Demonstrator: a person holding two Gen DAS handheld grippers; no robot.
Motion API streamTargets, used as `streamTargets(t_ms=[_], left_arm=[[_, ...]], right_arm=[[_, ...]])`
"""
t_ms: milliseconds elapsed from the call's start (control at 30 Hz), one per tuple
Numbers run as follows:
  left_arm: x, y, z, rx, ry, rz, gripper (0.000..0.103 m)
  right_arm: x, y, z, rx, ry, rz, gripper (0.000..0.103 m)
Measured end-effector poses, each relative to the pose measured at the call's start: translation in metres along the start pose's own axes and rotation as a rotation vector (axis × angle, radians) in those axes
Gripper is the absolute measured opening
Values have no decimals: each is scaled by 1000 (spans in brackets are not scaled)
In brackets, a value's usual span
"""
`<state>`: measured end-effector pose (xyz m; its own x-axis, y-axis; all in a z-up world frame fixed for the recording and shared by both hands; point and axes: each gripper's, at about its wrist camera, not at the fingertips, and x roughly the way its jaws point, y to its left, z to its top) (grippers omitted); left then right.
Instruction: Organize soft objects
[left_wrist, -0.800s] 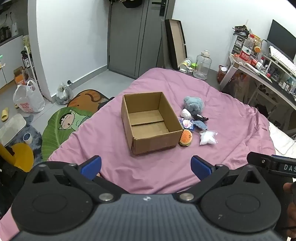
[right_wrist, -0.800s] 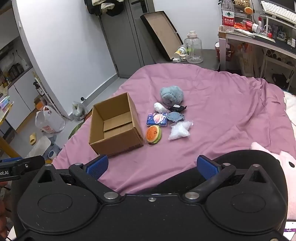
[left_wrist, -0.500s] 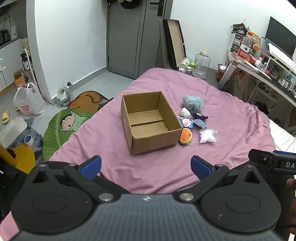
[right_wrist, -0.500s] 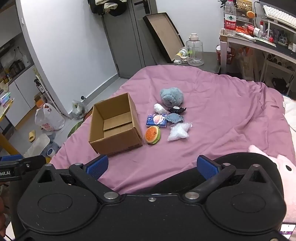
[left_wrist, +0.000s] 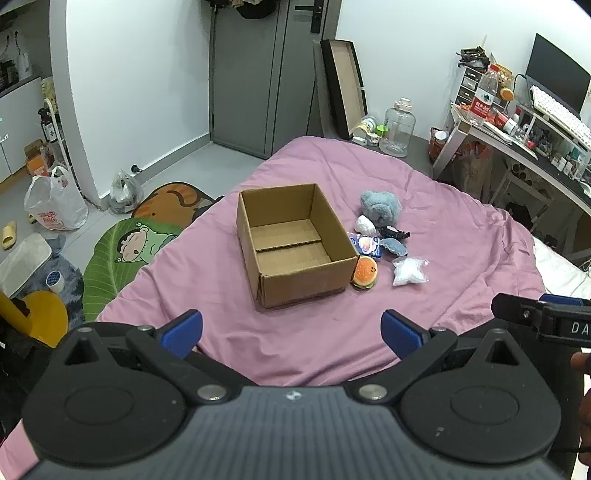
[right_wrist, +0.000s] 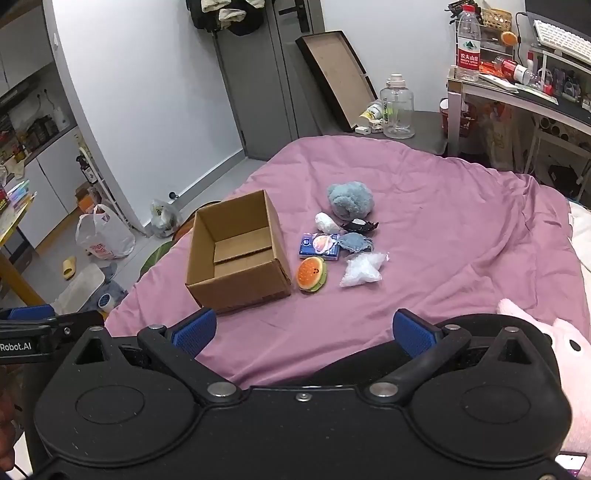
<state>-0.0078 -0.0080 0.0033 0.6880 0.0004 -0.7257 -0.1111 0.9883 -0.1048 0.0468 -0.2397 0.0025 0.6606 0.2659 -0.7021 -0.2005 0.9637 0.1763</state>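
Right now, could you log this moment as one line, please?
left gripper open | right gripper open | cardboard box empty | burger toy beside box

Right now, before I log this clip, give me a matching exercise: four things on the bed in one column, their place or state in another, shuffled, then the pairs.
Things:
1. cardboard box
2. burger toy
3. blue plush
4. clear bag

Descriptions:
A. farthest of the cluster from the camera
B. open and empty
C. against the box's near right corner
D. holds white filling, right of the burger

Pairs: 1-B, 2-C, 3-A, 4-D
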Motion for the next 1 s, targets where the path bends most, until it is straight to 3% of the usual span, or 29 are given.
streamTargets(t_ms=[1000], left_arm=[[2, 7, 5, -14, 4, 6, 102]], right_arm=[[1, 3, 3, -18, 2, 8, 103]])
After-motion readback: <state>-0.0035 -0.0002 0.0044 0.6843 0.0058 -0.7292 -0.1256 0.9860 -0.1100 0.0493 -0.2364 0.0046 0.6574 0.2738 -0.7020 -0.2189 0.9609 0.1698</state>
